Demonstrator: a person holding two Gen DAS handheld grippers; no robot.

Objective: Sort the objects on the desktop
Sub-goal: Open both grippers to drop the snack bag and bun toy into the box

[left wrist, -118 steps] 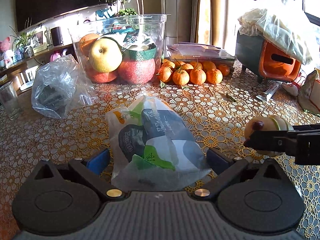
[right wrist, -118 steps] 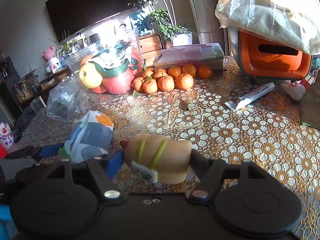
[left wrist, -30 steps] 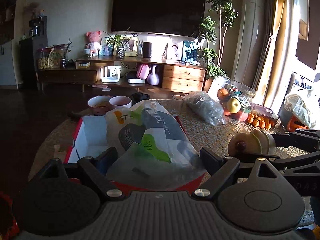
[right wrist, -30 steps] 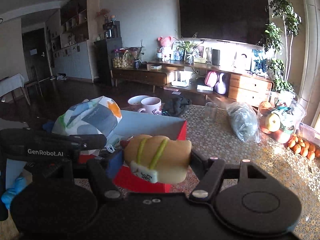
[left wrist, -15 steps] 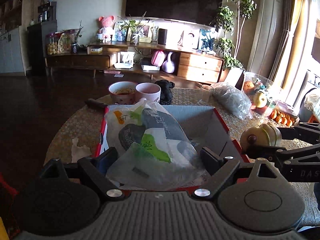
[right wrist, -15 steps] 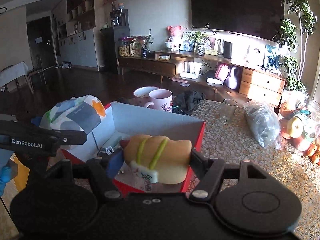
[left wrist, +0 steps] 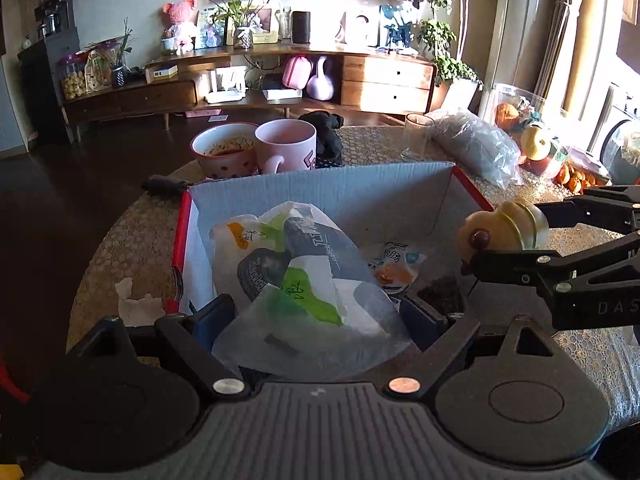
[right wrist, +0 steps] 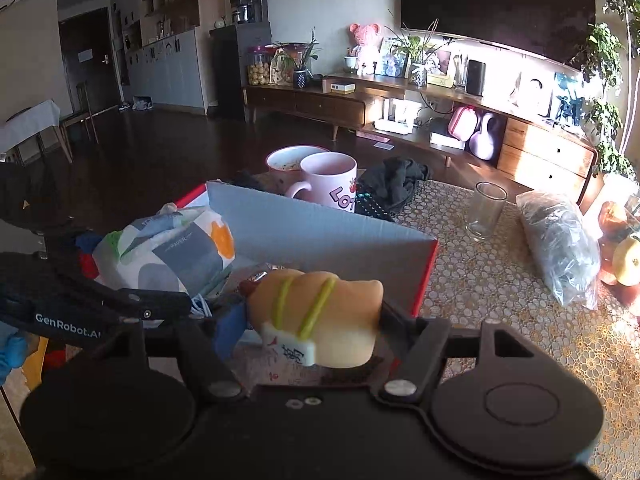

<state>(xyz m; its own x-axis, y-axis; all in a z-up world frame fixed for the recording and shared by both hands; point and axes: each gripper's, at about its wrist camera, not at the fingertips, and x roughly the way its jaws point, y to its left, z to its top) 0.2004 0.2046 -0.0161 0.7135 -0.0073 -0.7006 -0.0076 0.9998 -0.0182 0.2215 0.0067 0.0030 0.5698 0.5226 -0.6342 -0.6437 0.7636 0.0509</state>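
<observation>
Box (left wrist: pixel 320 196) floor mostly hidden by tissue pack (left wrist: pixel 296 276), mug (right wrist: pixel 332 184) lettering cut off

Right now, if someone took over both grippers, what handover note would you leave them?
Left gripper: shut on the tissue pack, held over the red cardboard box.
Right gripper: shut on the hot dog toy, at the box's right side.
In the box: a small snack packet and other bits.
Done: both items carried to the box.
Left: lower, release both inside, then sort whatever remains on the table.
</observation>
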